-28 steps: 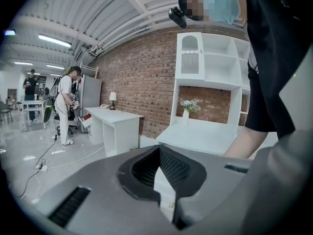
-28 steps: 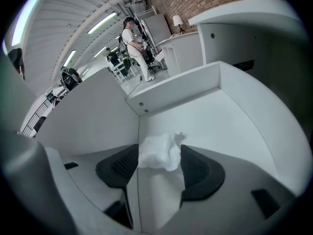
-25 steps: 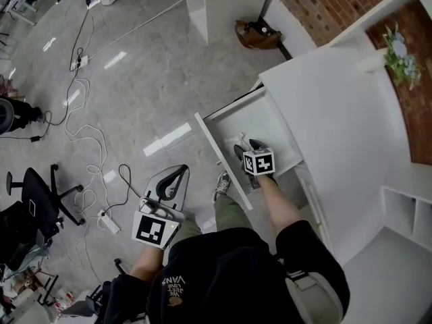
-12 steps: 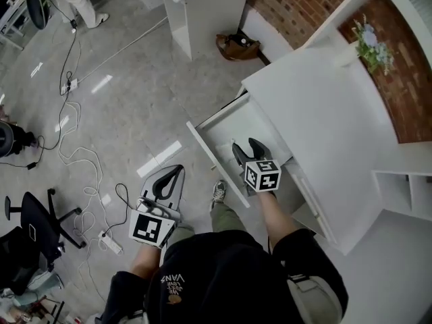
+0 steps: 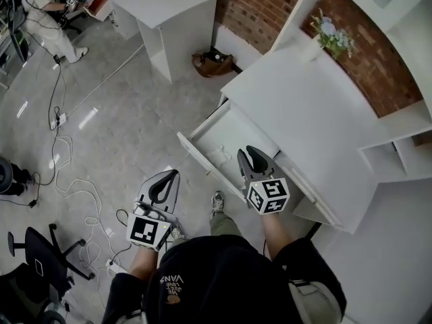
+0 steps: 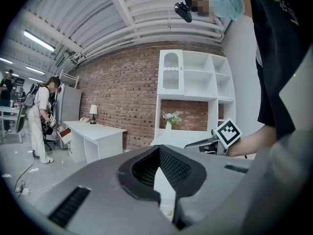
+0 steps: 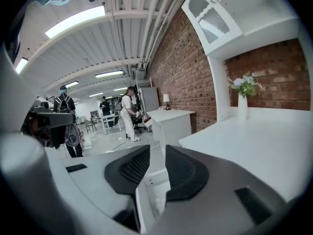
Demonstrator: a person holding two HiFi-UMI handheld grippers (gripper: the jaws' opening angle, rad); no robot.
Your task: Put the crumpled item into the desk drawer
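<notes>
The right hand-held gripper [image 5: 251,155] is hovering over the near end of an open drawer [image 5: 202,164]. Its jaws are standing a narrow gap apart, having just been closing, and nothing is sitting between them; the right gripper view [image 7: 156,153] is showing only the drawer below that gap. The crumpled white item [image 5: 218,156] is lying inside the drawer near its front wall, just left of this gripper and not touching it. The drawer is sticking out from under a white desk [image 5: 304,106], which is carrying a vase [image 5: 329,38] of flowers at its far edge. The left hand-held gripper [image 5: 174,174] [image 6: 159,148] is hanging over the floor [image 5: 115,113], its jaw tips pressed together and empty, well apart from the drawer. Cables [image 5: 64,181] are trailing across the floor.
</notes>
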